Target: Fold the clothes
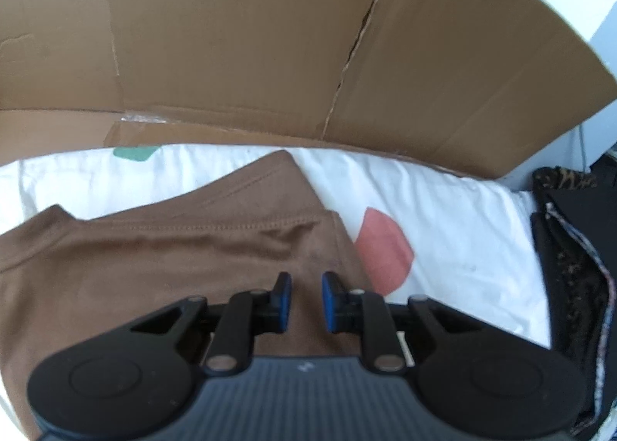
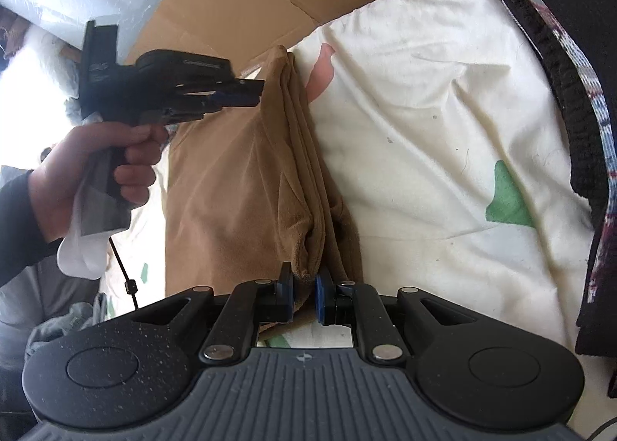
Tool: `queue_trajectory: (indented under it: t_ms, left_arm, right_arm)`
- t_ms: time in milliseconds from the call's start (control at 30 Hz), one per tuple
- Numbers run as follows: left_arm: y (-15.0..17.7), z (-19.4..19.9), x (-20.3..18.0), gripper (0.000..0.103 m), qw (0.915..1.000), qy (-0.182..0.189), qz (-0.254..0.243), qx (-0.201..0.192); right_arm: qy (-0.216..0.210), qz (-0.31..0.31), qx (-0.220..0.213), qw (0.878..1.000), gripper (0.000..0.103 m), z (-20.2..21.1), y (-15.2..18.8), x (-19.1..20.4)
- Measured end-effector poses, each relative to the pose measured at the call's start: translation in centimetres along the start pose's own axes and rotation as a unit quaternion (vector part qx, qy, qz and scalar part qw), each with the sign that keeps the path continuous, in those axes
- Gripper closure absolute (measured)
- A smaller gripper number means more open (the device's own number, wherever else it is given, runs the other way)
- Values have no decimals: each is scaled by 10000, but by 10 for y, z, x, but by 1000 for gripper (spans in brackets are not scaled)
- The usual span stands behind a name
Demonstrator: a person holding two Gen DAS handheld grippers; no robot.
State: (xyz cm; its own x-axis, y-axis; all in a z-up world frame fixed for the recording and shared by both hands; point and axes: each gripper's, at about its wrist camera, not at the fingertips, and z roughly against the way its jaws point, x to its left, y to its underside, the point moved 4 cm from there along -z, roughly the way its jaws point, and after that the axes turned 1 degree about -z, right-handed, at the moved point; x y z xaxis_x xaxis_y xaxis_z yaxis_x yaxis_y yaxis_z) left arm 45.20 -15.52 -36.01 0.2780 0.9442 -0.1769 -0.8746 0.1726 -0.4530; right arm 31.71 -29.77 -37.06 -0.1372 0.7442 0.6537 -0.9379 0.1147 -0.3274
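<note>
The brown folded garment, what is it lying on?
The brown folded garment lies on a white sheet printed with a pink patch and green patches. The sheet directly beneath the garment is covered, so any print there cannot be seen.

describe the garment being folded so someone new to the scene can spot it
Start at the white bedsheet with green and pink patches, in front of the brown cardboard sheet. On it lies a tan soft-knit garment, folded in layers. It is the only brown cloth there, its bunched edge pinched by the right gripper.
</note>
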Motion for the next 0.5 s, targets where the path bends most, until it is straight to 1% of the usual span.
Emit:
queue_trajectory:
  t_ms: [100,133,200,233,267,400,500]
  left_arm:
    - [-3,-12,4,85,9998,-203,-8,24]
    - [-5,-15,7,87,9997,-259,25,-5]
    - [-10,-18,12,91,9988,-487,19,-89]
    - [-13,-20,14,96,9981,-610,11,-132]
    - [-15,-22,17,98,9978,-653,9,-136]
    - [-21,-25,20,100,9978,-650,-89,-63]
    - [-24,-19,23,100,9986,-520,-37,-37]
  right_arm:
    - [44,32,13,10000,93,-2,-1,-1]
    - [60,49,18,10000,93,-2,-2,-1]
    - [82,77,34,9999,93,-2,-3,-2]
    - [94,87,43,9999,93,-2,-3,-2]
    - [107,97,51,9999,93,-1,-3,-3]
    - [143,94,41,9998,93,6,-6,-7]
    - [145,72,31,9999,93,15,-6,-10]
